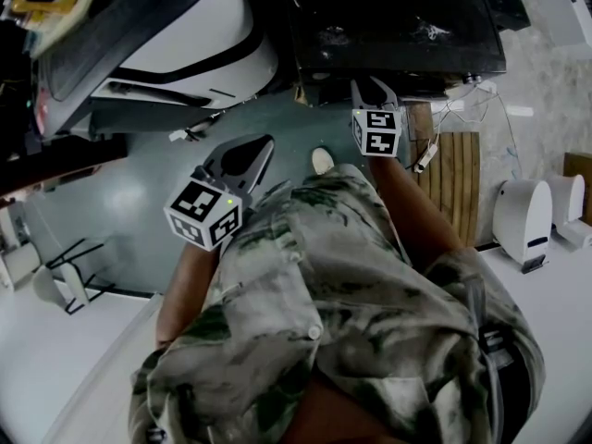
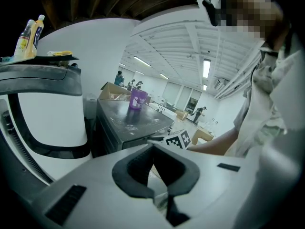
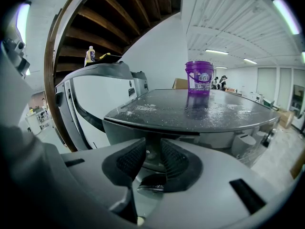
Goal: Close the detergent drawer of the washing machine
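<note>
At the front edge of the dark-topped washing machine (image 1: 398,26) the right gripper (image 1: 373,86) points at the shaded panel just under the top's lip. Its jaws are released and stand well apart. Between the pads (image 3: 131,159) its own view shows only a dark upright strip of that front panel, and I cannot tell whether the pads touch it. The detergent drawer belongs to this front, but I cannot pick out its face or say whether it is pushed in.

Toward the far edge of the machine's top stands a purple bucket (image 3: 199,77). Its label (image 3: 203,78) carries pale print too small to read. Left of the washing machine is a white machine (image 3: 102,99) with bottles (image 3: 89,56) on top, and their writing is also unreadable. No brand name can be read anywhere. Each gripper carries a marker cube (image 1: 205,213) printed with black-and-white squares.

The left gripper (image 1: 264,151) hangs over the grey floor (image 1: 139,229), well apart from the washing machine's front. Its jaws are released in a V with nothing between them.
</note>
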`<state>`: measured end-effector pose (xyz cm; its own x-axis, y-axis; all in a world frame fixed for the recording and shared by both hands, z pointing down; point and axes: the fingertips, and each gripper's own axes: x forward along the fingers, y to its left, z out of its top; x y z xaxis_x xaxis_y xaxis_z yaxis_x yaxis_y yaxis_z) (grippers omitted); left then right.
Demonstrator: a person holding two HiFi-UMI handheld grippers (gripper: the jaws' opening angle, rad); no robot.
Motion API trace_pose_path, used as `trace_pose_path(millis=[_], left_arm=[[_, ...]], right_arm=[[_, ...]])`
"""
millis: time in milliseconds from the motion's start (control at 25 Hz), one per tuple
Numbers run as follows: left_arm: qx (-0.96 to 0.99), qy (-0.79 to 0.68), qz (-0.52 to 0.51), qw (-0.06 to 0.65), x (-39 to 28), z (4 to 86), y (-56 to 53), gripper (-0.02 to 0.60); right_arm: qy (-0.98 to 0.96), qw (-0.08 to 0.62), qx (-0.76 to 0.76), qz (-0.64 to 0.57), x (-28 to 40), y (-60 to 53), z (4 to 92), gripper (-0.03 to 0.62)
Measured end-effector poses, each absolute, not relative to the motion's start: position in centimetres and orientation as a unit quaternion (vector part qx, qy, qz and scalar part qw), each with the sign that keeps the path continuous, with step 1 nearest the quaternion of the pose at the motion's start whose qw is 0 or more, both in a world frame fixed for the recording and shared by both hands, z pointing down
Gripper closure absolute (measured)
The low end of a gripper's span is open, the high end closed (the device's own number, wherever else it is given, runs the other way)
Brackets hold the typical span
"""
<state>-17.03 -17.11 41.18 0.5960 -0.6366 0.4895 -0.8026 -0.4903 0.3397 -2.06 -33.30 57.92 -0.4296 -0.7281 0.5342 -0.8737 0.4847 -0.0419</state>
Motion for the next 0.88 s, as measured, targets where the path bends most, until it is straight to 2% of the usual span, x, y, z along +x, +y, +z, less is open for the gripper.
trace_pose_path(millis=[880], left_arm=[[0.844,-0.432,0.147,0.281,-17.80,41.54,-17.15,0.558]], right_arm=[[-0.825,0.232,0.490,0.161,-2.19,-33.73,58.37,0.507]])
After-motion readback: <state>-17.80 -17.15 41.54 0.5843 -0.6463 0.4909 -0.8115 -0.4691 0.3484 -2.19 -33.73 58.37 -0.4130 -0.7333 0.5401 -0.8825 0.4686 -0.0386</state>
